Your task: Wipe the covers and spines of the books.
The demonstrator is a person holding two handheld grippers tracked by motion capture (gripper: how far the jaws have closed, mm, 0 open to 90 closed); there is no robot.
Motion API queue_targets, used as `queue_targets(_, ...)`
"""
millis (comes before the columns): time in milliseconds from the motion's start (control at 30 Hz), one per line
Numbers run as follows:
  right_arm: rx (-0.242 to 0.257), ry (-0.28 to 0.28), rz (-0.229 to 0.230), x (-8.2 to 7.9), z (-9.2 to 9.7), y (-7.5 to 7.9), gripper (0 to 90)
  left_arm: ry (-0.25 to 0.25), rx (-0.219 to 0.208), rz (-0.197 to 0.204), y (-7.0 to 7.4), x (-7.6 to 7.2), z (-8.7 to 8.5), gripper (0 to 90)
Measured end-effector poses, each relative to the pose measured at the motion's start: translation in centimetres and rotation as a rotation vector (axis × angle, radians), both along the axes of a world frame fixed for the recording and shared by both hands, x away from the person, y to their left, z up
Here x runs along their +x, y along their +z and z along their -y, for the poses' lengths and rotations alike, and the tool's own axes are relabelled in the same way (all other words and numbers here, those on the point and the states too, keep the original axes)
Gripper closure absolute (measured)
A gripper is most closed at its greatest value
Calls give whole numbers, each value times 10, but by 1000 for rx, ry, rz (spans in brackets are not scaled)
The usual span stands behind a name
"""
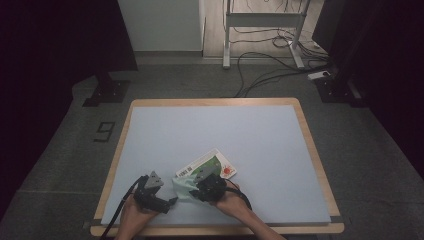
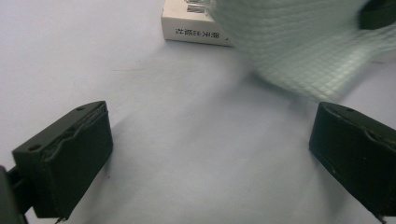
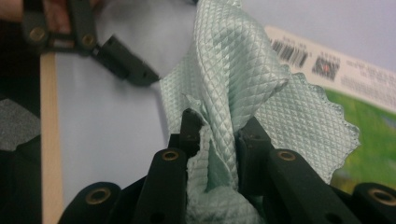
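A pale green waffle-weave cloth point(image 3: 233, 79) is pinched between the jaws of my right gripper point(image 3: 219, 126), which is shut on it. From above, the cloth point(image 1: 184, 186) hangs at that gripper point(image 1: 200, 191), just left of it, near the table's front edge. A flat green and white box point(image 1: 216, 166) lies on the table behind the cloth. My left gripper point(image 1: 170, 203) rests low at the front left, jaws wide apart and empty. In the left gripper view its fingertips point(image 2: 79, 149) frame bare table, with the cloth point(image 2: 299, 46) blurred ahead and the box point(image 2: 191, 25) beyond.
The table has a light blue mat point(image 1: 215, 135) with a wooden rim point(image 1: 115, 165). Beyond the far edge the floor holds cables point(image 1: 265, 65), a metal frame point(image 1: 260, 20) and a dark stand base point(image 1: 107, 92).
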State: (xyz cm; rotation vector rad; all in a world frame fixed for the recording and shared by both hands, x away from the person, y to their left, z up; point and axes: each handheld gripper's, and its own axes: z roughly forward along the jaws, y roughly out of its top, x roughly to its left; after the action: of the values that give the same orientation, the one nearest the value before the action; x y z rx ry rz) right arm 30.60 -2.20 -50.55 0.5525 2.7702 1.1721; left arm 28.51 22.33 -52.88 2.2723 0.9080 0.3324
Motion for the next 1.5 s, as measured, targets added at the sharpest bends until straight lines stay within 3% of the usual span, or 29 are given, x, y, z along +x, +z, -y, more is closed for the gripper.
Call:
queue_targets(400,3,-14,8,-8,15,4,741,0,0,1,0,0,0,0)
queue_targets(500,13,-42,14,-6,24,8,742,1,0,0,0,0,0,0)
queue_targets(833,18,-146,51,4,64,25,742,1,-1,1,0,0,0,0)
queue_targets(1500,15,-347,61,5,156,33,742,2,-1,1,0,0,0,0)
